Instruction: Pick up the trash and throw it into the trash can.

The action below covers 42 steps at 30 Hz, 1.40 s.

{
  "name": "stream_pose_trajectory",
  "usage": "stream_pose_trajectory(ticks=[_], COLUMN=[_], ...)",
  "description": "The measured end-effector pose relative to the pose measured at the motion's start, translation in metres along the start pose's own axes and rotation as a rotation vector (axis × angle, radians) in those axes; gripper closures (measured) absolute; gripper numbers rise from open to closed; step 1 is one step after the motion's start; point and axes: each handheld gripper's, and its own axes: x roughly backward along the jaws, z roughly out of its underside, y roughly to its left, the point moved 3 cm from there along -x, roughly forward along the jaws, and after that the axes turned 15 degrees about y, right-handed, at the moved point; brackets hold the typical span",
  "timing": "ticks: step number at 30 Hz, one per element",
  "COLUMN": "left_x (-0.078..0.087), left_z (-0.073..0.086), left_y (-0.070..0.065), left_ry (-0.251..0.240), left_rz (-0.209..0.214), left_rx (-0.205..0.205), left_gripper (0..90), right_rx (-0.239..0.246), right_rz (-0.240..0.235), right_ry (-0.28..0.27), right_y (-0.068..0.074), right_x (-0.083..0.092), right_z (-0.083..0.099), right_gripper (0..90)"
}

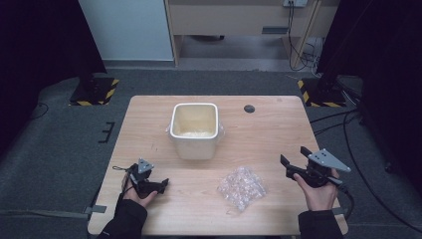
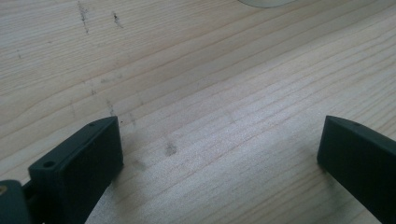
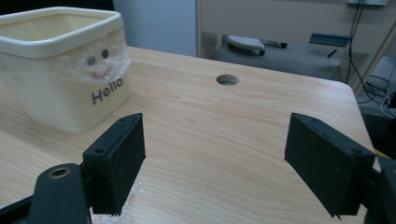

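plastic wrap (image 1: 242, 187) lies crumpled between my grippers, nearer my right gripper (image 1: 294, 160); left gripper (image 1: 162, 185) rests low; both gape wide, empty, bin (image 1: 194, 130) ahead awaiting it, i judge.

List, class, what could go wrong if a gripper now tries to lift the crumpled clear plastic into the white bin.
1. The crumpled plastic is thin and see-through, so open jaws may pinch a loose fold and drop it.
2. The white bin looks light; a bump from the right gripper could push it across the table.
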Motion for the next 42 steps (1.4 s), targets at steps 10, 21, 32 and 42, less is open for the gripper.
stream_pose_trajectory(ticks=[10, 21, 32, 42], left_x=[0.0, 0.0, 0.0, 0.0], left_z=[0.0, 0.0, 0.0, 0.0], left_y=[0.0, 0.0, 0.0, 0.0], left_ry=[0.0, 0.0, 0.0, 0.0], left_rz=[0.0, 0.0, 0.0, 0.0], left_rx=[0.0, 0.0, 0.0, 0.0], left_gripper=[0.0, 0.0, 0.0, 0.0], right_rx=[0.033, 0.085, 0.081, 0.133], right_rz=[-0.082, -0.16, -0.221, -0.249], right_ry=[0.005, 0.062, 0.137, 0.239], right_y=[0.026, 0.055, 0.072, 0.089], right_x=[-0.003, -0.025, -0.054, -0.078], right_z=[-0.006, 0.005, 0.029, 0.052], right_gripper=[20.6, 22.2, 24.5, 23.4])
